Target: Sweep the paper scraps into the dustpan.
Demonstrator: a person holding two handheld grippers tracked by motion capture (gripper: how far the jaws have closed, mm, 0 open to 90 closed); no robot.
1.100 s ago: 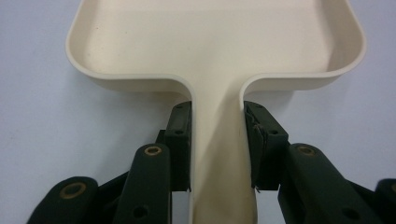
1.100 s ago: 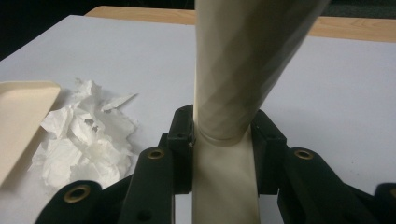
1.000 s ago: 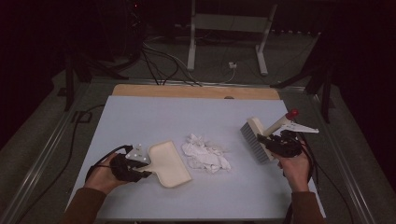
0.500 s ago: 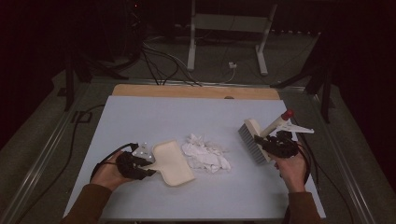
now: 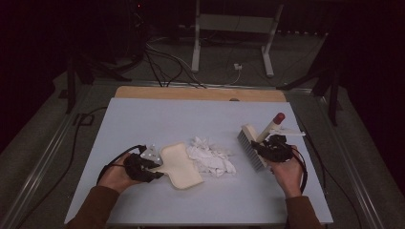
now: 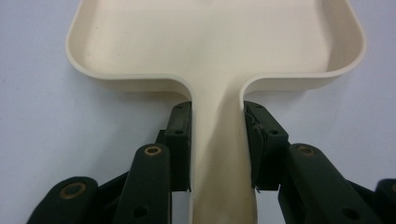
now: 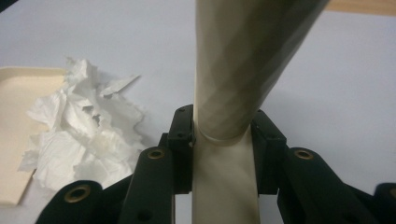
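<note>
So: left gripper (image 5: 152, 168) clamps cream plastic dustpan (image 5: 180, 165) flat beside crumpled white paper scraps (image 5: 210, 157); right gripper (image 5: 265, 147) clamps cream hand brush (image 5: 253, 144), bristles down, prob. for sweeping in.

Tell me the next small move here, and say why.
Probably sweep the brush left into the torn paper. The right gripper grips its handle, the paper lies between brush and dustpan, and the left gripper holds the pan ready.

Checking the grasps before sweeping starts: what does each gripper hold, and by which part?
The left gripper clamps the cream dustpan by its handle. The right gripper clamps the brush by its handle, near the head.
</note>
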